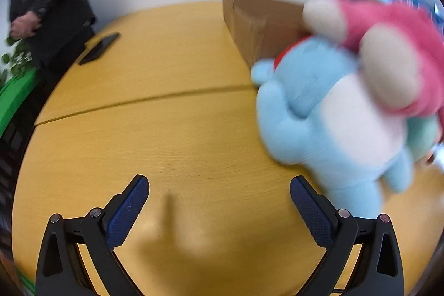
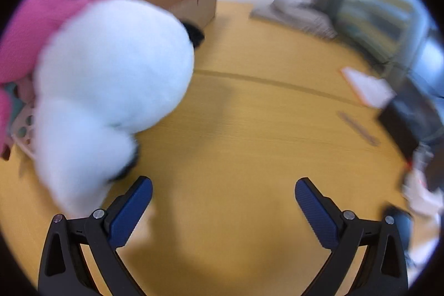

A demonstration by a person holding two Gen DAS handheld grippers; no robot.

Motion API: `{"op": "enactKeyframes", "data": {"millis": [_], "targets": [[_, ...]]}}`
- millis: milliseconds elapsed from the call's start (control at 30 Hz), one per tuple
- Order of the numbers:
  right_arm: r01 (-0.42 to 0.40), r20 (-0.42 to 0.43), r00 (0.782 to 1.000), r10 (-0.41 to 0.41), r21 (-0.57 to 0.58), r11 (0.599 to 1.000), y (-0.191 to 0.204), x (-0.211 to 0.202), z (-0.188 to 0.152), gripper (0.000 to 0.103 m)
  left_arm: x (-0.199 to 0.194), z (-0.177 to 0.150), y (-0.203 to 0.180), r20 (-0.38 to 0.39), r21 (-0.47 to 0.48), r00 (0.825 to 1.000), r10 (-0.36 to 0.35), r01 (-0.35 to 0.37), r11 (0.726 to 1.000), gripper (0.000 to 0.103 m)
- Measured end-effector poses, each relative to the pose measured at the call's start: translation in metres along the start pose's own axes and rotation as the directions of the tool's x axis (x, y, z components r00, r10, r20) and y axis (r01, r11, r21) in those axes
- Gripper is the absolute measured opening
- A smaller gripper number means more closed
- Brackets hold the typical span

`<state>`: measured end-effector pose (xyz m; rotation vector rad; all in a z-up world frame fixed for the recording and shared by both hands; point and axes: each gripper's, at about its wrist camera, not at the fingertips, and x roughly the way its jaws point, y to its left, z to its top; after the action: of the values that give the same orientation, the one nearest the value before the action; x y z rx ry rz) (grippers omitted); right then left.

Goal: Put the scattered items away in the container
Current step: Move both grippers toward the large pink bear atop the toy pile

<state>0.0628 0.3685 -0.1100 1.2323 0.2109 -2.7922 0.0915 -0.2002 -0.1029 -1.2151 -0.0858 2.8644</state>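
Plush fabric dominates both views. We note a light blue plush toy (image 1: 319,115) with a white belly and a red patch near its neck, standing upright on the desk (image 1: 166,129) close to the seam that crosses the wooden top. A pink plush toy (image 1: 388,46) with cream ear or paw pads leans over the blue one, touching it from above. Behind them, towards the desk's far edge, sits an open cardboard box (image 1: 255,24). From the right wrist camera we see a white plush toy (image 2: 111,79) with black parts, blurred, just beside the pink one (image 2: 50,7), and a pale perforated basket (image 2: 25,129) low behind them. Our left gripper (image 1: 219,190) is spread wide, holding nothing, above bare desk. Our right gripper (image 2: 223,192) is likewise wide and empty. A dark phone (image 1: 100,47) lies near the desk's far left edge; papers (image 2: 366,87) lie towards its right edge.
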Motion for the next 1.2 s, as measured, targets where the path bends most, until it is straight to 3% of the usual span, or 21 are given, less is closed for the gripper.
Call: {"op": "enactKeyframes", "data": {"millis": [100, 233, 400, 500, 767, 933, 1200], "targets": [[-0.028, 0.081, 0.996, 0.023, 0.057, 0.998, 0.013, -0.050, 0.001, 0.102, -0.050, 0.001, -0.027, 0.090, -0.109, 0.995, 0.037, -0.027, 0.994, 0.103], [-0.096, 0.212, 0.974, 0.082, 0.058, 0.994, 0.053, -0.100, 0.020, 0.102, -0.080, -0.001, -0.097, 0.150, -0.099, 0.988, 0.043, -0.028, 0.995, 0.103], [-0.110, 0.186, 0.979, 0.087, 0.119, 0.987, 0.104, -0.104, 0.045, 0.102, -0.070, -0.005, -0.173, 0.123, -0.035, 0.992, -0.003, 0.007, 0.999, 0.103], [-0.127, 0.149, 0.983, 0.107, 0.134, 0.983, 0.126, -0.098, 0.048, 0.102, -0.063, -0.008, -0.198, 0.100, -0.022, 0.995, -0.022, 0.025, 0.999, 0.103], [-0.008, 0.138, 0.990, -0.006, 0.099, 0.995, 0.147, -0.101, 0.038, 0.102, -0.057, -0.012, -0.220, 0.077, -0.074, 0.997, -0.011, 0.017, 0.997, 0.103], [-0.007, 0.114, 0.993, -0.002, 0.081, 0.997, 0.156, -0.095, 0.035, 0.102, -0.054, -0.016, -0.221, 0.063, -0.080, 0.998, 0.031, -0.026, 0.996, 0.103], [-0.024, 0.082, 0.996, 0.021, 0.034, 0.999, 0.171, -0.089, 0.034, 0.102, -0.045, -0.019, -0.216, 0.046, -0.089, 0.999, 0.024, -0.020, 0.996, 0.103]]}}
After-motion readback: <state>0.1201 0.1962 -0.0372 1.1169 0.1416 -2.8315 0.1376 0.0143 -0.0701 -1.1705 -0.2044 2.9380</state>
